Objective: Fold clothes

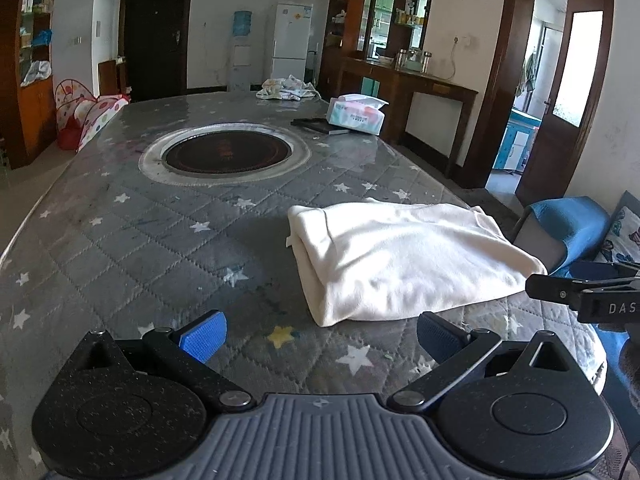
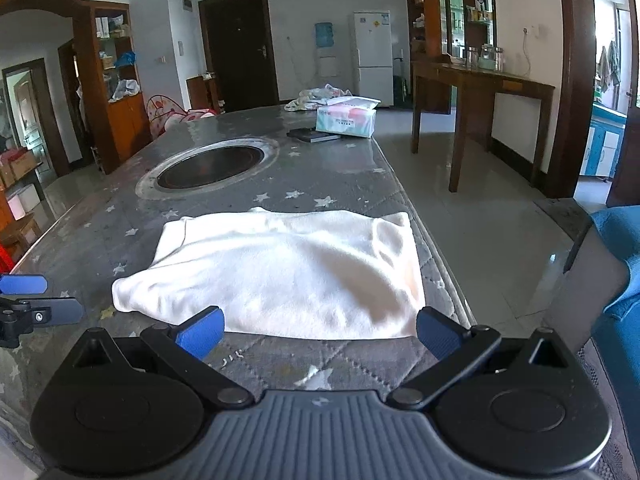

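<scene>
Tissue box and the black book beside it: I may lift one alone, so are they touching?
Cannot tell. In both views the tissue box overlaps the book's far edge, hiding any contact or gap.

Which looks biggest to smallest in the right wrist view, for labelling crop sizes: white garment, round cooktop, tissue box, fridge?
1. white garment, helped by nearness
2. round cooktop
3. tissue box and fridge: look alike, not ranked; the fridge stands far back

Left gripper (image 1: 322, 336) and right gripper (image 2: 320, 334): speckled black linkage arms; blue ribbed jaws; grey ridged body; round silver pivot screws
</scene>
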Demonstrator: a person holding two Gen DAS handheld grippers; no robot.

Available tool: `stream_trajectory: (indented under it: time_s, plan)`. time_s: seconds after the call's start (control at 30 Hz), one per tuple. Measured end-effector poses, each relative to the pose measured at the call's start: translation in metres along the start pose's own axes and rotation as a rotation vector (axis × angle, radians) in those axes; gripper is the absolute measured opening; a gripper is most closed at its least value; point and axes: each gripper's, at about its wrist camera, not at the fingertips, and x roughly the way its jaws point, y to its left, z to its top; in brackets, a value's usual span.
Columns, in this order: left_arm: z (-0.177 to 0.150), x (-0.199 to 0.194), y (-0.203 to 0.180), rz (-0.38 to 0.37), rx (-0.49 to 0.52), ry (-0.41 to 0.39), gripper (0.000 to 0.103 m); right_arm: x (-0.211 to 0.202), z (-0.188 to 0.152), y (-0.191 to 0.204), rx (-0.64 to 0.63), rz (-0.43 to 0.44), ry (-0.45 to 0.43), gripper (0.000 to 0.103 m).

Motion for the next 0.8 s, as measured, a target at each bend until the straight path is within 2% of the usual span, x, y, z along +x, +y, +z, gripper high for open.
stream_trajectory:
  time_s: [0.8]
  plan:
    - [-0.016,-0.002,-0.01,0.046,-0.016,0.076,0.103,-0.004,-0.018,0.012,0.013,-0.002,0.041,0.103]
